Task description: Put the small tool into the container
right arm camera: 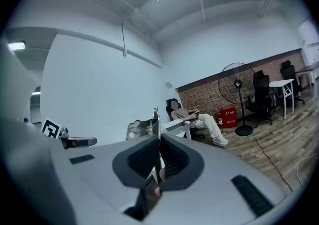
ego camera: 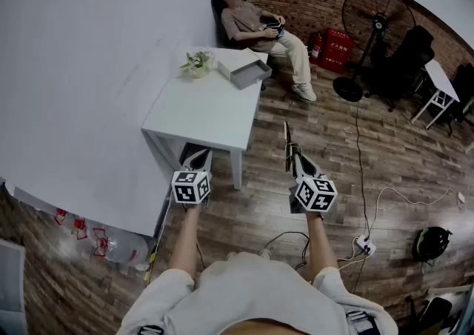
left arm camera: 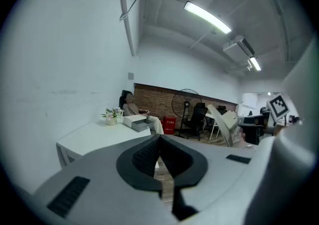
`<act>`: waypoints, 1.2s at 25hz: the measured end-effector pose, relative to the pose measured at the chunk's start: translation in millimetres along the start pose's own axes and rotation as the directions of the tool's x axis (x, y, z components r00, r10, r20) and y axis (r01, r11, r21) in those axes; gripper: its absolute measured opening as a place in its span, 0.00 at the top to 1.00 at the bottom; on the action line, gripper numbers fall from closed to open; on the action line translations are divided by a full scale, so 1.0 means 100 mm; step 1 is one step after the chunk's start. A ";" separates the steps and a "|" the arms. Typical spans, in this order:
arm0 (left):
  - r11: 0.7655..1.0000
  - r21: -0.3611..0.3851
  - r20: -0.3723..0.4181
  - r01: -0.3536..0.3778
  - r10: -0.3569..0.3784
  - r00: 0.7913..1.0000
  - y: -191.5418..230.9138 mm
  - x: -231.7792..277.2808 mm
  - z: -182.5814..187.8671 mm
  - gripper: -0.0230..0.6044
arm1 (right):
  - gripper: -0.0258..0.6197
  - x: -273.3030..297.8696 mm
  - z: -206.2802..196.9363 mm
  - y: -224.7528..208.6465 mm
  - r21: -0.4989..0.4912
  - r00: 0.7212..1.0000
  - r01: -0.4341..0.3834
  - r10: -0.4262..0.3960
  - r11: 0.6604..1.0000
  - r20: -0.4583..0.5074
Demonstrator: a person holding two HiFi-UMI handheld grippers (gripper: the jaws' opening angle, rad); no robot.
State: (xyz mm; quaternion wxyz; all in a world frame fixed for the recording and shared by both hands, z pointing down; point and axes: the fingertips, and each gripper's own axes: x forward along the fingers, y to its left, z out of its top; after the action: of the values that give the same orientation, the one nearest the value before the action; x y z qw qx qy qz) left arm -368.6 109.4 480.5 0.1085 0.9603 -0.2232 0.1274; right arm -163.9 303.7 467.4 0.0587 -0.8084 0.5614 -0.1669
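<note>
A thin metal tool (ego camera: 286,142) sticks up and forward out of my right gripper (ego camera: 295,157), whose jaws are shut on it. In the right gripper view the tool's tip (right arm camera: 156,121) rises above the closed pads. My left gripper (ego camera: 196,157) is level with it, at the near edge of the white table (ego camera: 200,115); in its own view the left gripper (left arm camera: 159,137) is shut with nothing between the pads. A grey open container (ego camera: 251,74) lies at the table's far right corner beside a white box (ego camera: 235,59). Both show small in the left gripper view (left arm camera: 141,127).
A small potted plant (ego camera: 197,64) stands at the table's far left. A person sits in a chair (ego camera: 261,30) just behind the table. A floor fan (ego camera: 376,33), red boxes (ego camera: 335,48), floor cables with a power strip (ego camera: 364,244) and a helmet (ego camera: 432,241) lie to the right.
</note>
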 end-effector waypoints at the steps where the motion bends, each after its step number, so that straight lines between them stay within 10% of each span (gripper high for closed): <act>1: 1.000 0.000 0.002 0.000 0.000 1.000 0.01 0.02 0.01 0.95 | 0.95 0.02 0.00 -0.01 -0.005 1.000 0.000 0.000 1.000 0.000; 30: 1.000 0.004 -0.007 -0.028 0.028 1.000 -0.68 0.27 -0.06 0.95 | 0.95 -0.16 -0.04 -0.57 -0.008 0.997 -0.060 0.060 0.998 -0.043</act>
State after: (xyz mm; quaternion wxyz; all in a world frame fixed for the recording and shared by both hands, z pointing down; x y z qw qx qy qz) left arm -315.8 160.0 484.1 0.1054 0.9568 -0.2361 0.1329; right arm -119.8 339.4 483.8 0.0479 -0.7877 0.5873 -0.1797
